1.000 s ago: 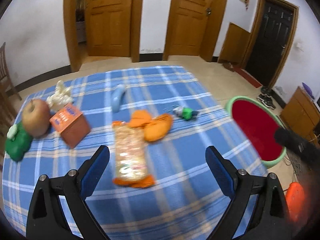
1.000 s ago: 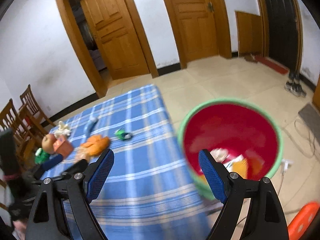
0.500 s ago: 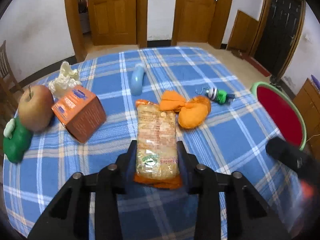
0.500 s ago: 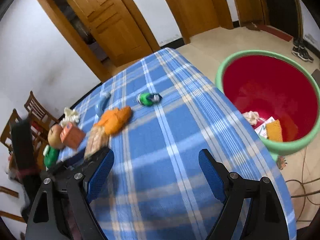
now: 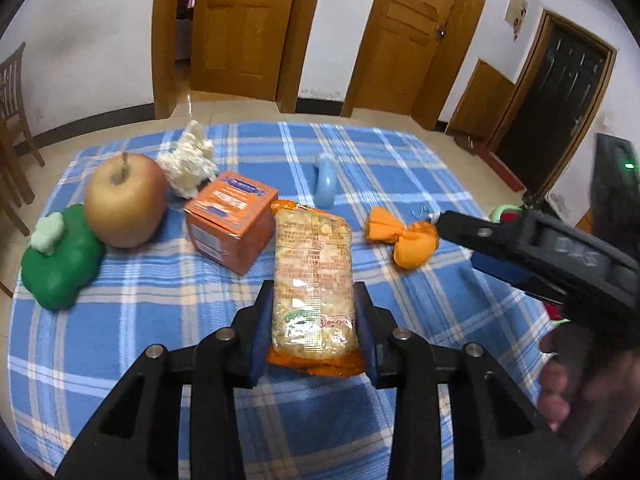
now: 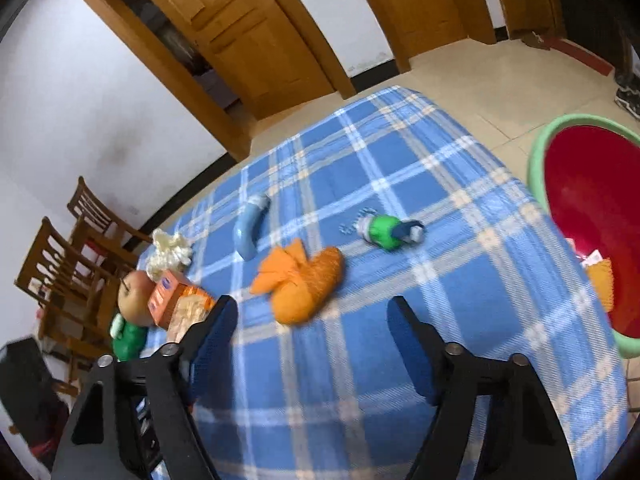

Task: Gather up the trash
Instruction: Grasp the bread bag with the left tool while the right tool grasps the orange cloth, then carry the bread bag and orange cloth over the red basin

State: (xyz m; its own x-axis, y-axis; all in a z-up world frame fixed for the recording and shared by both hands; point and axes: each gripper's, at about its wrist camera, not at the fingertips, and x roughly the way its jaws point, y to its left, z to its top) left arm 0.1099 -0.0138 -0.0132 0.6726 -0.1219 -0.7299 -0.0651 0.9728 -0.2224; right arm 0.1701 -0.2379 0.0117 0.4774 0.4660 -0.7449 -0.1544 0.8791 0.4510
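The left gripper (image 5: 314, 320) tilts down over the counter (image 5: 160, 320), its blue-padded fingers (image 5: 260, 320) clenched on the near end of a flat, crinkly clear snack packet (image 5: 312, 276) with orange-sealed ends, which lies lengthwise toward twelve o'clock on the blue plaid cloth. At ten o'clock of the packet sits an orange cardboard box (image 5: 232, 226), then a round smooth apple (image 5: 126, 200), a lumpy green plush (image 5: 60, 256) and a crumpled white tissue wad (image 5: 188, 164). At two o'clock lies a soft knotted orange cloth bundle (image 5: 404, 240).

The right gripper (image 6: 312, 340) also points down at the cloth; its fingers (image 6: 412, 352) are closing with nothing between them, and the orange bundle sits just beyond at twelve o'clock. A red, green-rimmed basin (image 6: 540, 152) stands on the floor at two o'clock, off the counter's edge.
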